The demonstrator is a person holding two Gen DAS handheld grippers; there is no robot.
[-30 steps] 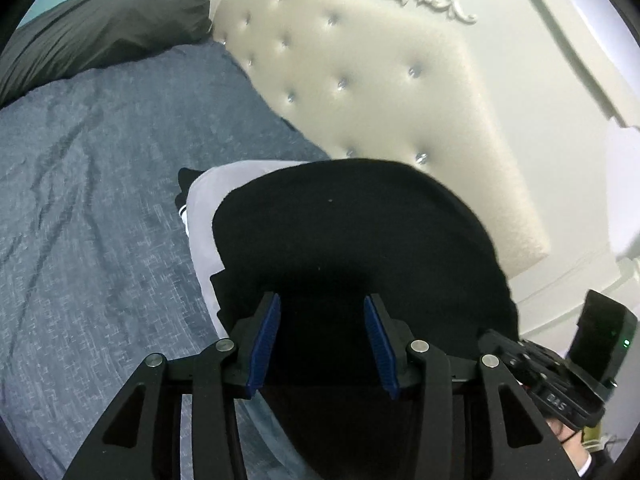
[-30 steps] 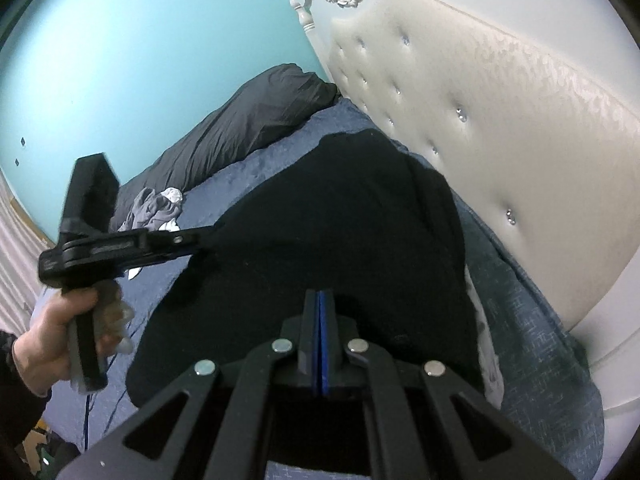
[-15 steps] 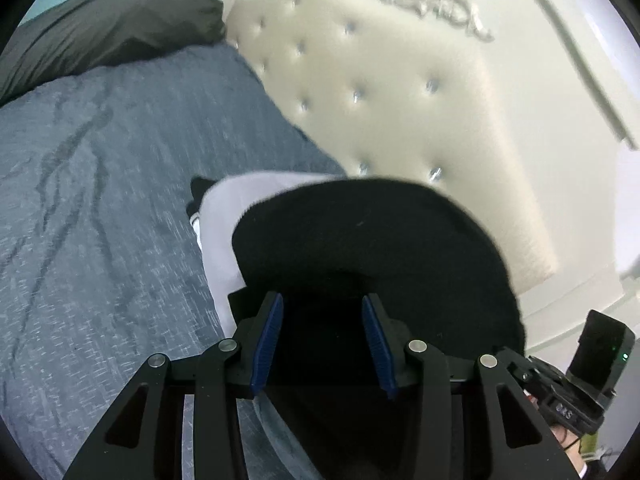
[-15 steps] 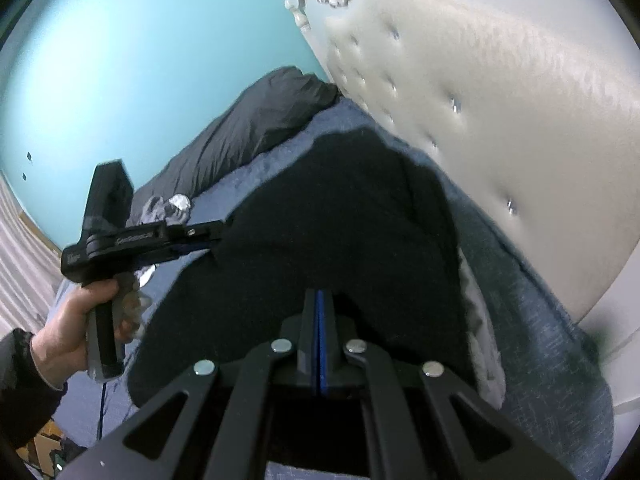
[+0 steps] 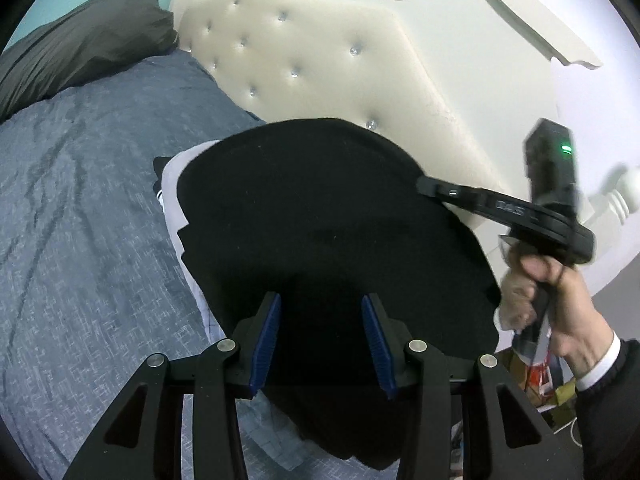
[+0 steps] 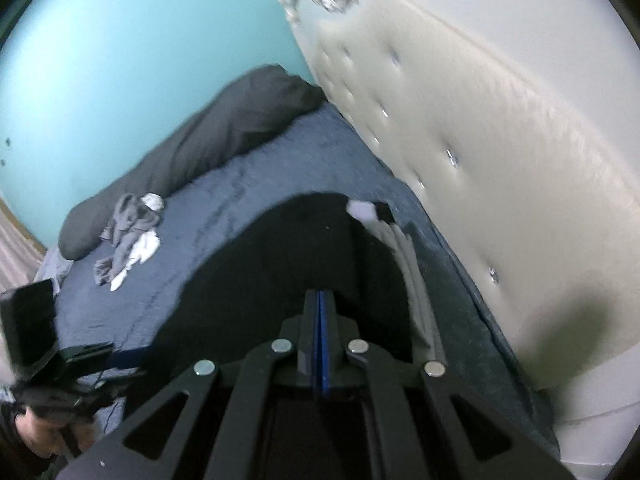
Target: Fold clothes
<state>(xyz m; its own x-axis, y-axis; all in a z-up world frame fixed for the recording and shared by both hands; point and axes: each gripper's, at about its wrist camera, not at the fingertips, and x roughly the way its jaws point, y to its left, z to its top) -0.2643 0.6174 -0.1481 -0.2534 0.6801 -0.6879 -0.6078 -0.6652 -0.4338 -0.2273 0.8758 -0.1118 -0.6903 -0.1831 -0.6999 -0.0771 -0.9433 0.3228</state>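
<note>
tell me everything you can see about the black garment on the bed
The black garment is plain, matte and soft-looking, with no print or trim visible. It is folded into a broad, rounded slab lying on lighter folded clothes, whose pale edges stick out beside it, on the blue-grey bedspread close to the cream tufted headboard. The left gripper has its jaws apart over the near edge; the right gripper is shut at another edge. Whether either grips the cloth cannot be told.

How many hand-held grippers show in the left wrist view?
2. The left hand-held gripper fills the bottom edge, pads apart over the black garment; the right hand-held gripper reaches in from the right, tips at the garment's edge.
</note>
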